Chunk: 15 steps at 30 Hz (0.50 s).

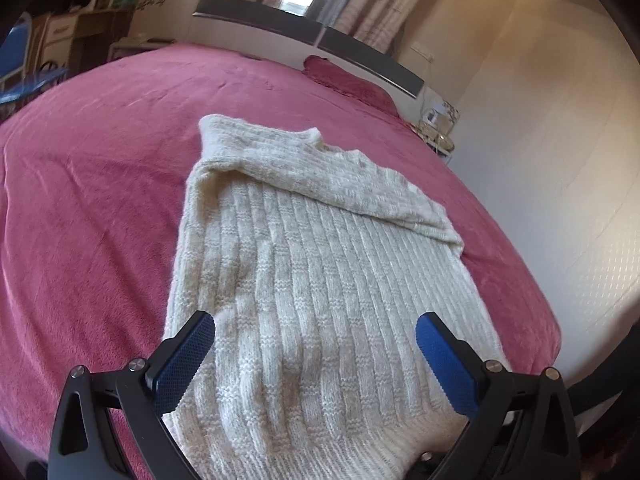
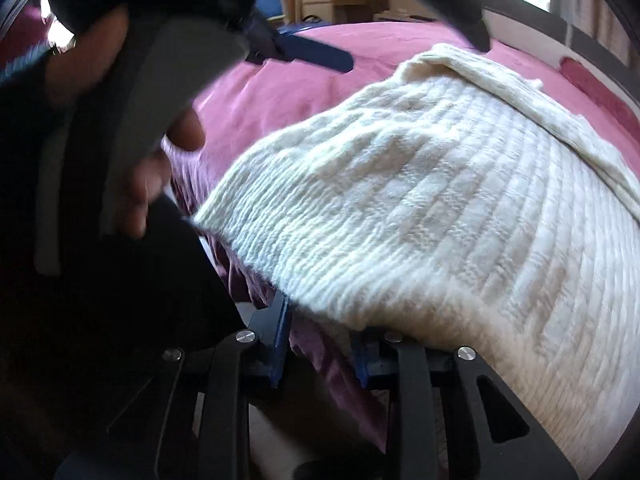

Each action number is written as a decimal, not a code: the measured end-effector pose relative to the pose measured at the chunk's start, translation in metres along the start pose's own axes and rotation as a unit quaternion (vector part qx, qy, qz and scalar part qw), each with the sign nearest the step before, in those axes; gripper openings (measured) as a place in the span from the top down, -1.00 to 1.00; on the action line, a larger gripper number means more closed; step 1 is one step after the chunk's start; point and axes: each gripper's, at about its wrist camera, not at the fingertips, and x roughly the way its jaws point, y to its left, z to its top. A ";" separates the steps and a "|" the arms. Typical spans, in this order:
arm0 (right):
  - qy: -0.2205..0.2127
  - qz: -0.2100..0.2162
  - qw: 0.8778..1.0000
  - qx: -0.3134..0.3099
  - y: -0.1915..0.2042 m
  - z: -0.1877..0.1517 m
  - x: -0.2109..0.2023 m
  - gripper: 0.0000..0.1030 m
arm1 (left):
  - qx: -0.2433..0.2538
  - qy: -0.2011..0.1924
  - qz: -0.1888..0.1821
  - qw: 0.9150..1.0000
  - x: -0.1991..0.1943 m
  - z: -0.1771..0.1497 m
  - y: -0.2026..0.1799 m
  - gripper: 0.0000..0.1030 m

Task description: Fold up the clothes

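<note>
A cream ribbed knit sweater (image 1: 320, 260) lies flat on a pink bed cover (image 1: 100, 160), with one sleeve folded across its chest. My left gripper (image 1: 315, 320) hovers open just above the lower part of the sweater, its blue pads wide apart with nothing between them. In the right wrist view the sweater (image 2: 420, 200) fills the frame. My right gripper (image 2: 320, 332) sits at the bed's near edge, its jaws narrow, with the sweater's hem and a fold of the pink cover pinched between the pads. A blue finger (image 2: 316, 54) of the left gripper shows above.
A person's hand (image 2: 160, 160) holds the left gripper's handle at the left. A pink pillow (image 1: 348, 80) rests against the white-and-black headboard (image 1: 280, 28). A nightstand (image 1: 438, 120) with small items stands by the wall. A desk (image 1: 80, 28) is at the far left.
</note>
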 end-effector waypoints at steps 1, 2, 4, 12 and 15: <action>-0.003 0.002 1.000 -0.003 0.000 -0.001 0.001 0.40 | -0.003 -0.005 -0.001 1.000 -0.004 0.003 0.001 -1.00; -0.005 0.003 1.000 -0.007 0.001 -0.003 0.001 0.38 | -0.004 -0.011 -0.003 1.000 -0.007 0.004 0.001 -1.00; -0.010 0.006 1.000 -0.013 0.002 -0.006 0.002 0.37 | -0.014 -0.018 -0.009 1.000 -0.012 0.005 0.004 -1.00; -0.042 -0.143 0.964 -0.218 0.049 -0.013 0.015 0.14 | -0.055 -0.025 -0.023 0.998 -0.017 0.008 0.019 -1.00; -0.049 -0.176 0.940 -0.287 0.064 -0.014 0.032 -0.12 | -0.062 -0.026 -0.026 0.997 -0.017 0.008 0.021 -1.00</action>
